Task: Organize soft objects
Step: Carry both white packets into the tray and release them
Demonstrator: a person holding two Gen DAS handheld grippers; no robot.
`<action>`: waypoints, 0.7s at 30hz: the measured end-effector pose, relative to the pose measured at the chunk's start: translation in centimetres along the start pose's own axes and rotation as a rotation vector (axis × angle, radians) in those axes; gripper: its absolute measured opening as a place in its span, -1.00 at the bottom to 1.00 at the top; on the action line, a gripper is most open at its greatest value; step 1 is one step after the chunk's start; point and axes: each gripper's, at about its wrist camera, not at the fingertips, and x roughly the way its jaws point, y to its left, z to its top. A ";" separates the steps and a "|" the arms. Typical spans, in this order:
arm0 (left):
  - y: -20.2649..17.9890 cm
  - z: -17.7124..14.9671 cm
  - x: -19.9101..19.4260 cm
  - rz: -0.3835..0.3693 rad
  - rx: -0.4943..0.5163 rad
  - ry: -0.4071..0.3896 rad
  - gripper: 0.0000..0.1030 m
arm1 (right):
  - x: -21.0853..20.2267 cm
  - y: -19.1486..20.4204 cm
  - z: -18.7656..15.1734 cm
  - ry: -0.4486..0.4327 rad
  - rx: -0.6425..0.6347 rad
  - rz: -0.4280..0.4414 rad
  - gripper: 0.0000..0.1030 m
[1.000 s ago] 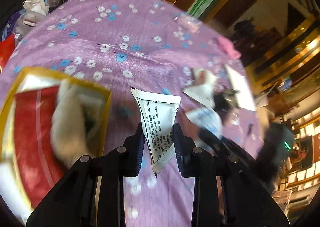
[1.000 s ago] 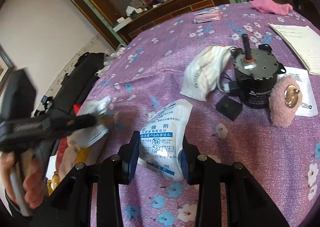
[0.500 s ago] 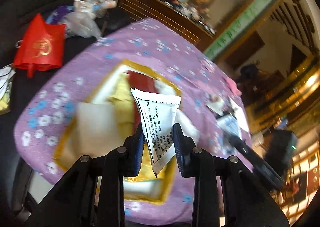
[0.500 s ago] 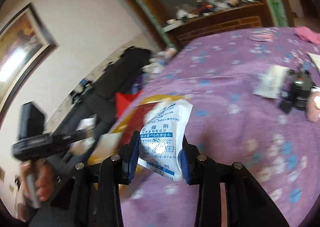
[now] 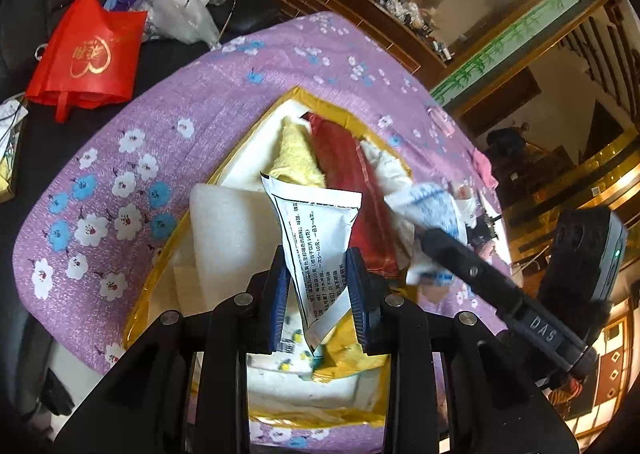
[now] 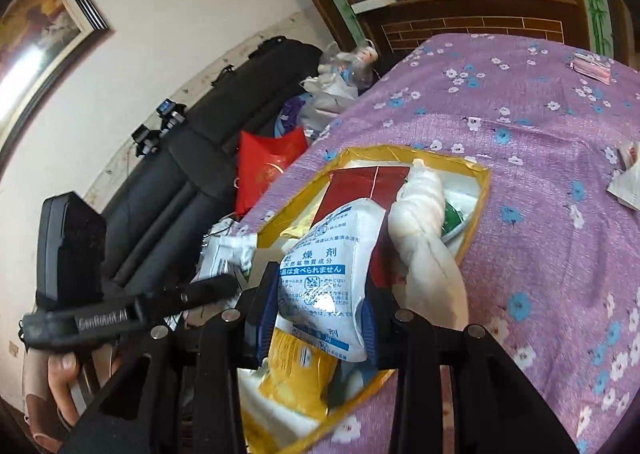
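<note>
left hand-held gripper (image 5: pixel 316 294) clamps white sachet (image 5: pixel 316 230) | right hand-held gripper (image 6: pixel 320 318) clamps desiccant packet (image 6: pixel 332 274) | gold box (image 6: pixel 480 190) partly hidden

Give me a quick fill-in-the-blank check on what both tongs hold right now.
1. The left tongs grip a white ____ printed with black text.
2. The right tongs grip a desiccant pack printed in ____ ink.
3. Both hover over the ____-rimmed box.
4. The tablecloth is ____ with flowers.

Missing: sachet; blue; gold; purple
</note>
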 end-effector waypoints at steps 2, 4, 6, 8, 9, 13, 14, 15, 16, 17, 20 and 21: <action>0.3 0.0 0.6 -0.003 -0.003 0.010 -0.48 | 0.6 0.5 -0.2 0.008 -0.001 -0.005 -0.30; 0.5 0.0 0.8 -0.012 -0.009 0.004 -0.48 | 1.4 0.5 -0.3 0.018 0.005 -0.019 -0.25; 0.4 -0.1 0.6 -0.013 -0.006 -0.002 -0.47 | 1.9 0.3 -0.5 0.034 0.022 -0.022 -0.19; 0.3 -0.1 0.5 -0.006 0.003 -0.005 -0.47 | 1.9 0.3 -0.6 0.051 0.025 -0.022 -0.12; 0.3 -0.2 0.4 -0.002 0.001 -0.008 -0.41 | 1.5 0.2 -0.7 0.051 0.033 -0.026 -0.10; -0.3 -0.5 -0.6 0.000 0.014 -0.046 0.16 | -0.1 0.3 -1.0 0.050 0.023 -0.041 0.24; -0.8 -0.6 -0.9 0.020 0.038 -0.067 0.19 | -0.7 0.1 -1.3 0.051 0.027 -0.041 0.24; -1.1 -0.7 -1.0 0.039 0.056 -0.076 0.20 | -1.0 0.0 -1.5 0.049 0.026 -0.037 0.24; -1.6 -0.8 -1.2 0.061 0.070 -0.081 0.20 | -1.6 -0.1 -1.8 0.045 0.025 -0.034 0.24; -1.7 -1.0 -1.3 0.067 0.073 -0.086 0.20 | -1.9 -0.3 -2.0 0.041 0.030 -0.034 0.24; -2.7 -1.7 -2.0 0.088 0.097 -0.117 0.20 | -3.7 -0.9 -2.9 0.022 0.034 0.011 0.24; -3.2 -1.9 -2.4 0.103 0.110 -0.136 0.20 | -4.4 -1.0 -3.1 0.012 0.021 0.023 0.24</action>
